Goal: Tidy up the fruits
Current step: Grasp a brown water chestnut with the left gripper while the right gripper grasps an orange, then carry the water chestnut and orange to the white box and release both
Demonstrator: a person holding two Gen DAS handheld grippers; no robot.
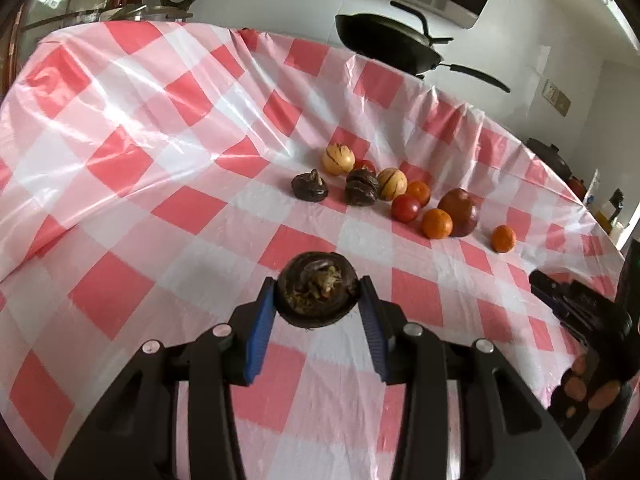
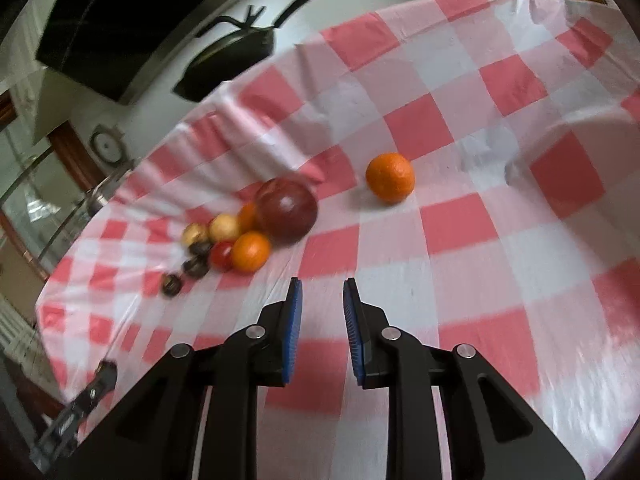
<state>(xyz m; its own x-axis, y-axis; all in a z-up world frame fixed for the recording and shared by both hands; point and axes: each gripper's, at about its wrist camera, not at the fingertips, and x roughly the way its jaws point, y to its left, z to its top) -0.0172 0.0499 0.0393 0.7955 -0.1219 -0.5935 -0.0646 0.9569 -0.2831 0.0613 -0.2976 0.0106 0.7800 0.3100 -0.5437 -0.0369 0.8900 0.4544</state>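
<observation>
My left gripper is shut on a dark brown, rough-topped fruit, held just above the checked cloth. Beyond it lies a cluster: two beige striped fruits, dark brown fruits, a red tomato, oranges and a large dark red fruit. One orange lies apart to the right. My right gripper is shut with nothing between its blue pads. It hovers short of the lone orange, with the cluster and the dark red fruit to its left.
A pink-and-white checked plastic cloth covers the table and is wrinkled toward the back. A black frying pan sits behind the far edge. A hand holding the right gripper's body shows at the right edge of the left wrist view.
</observation>
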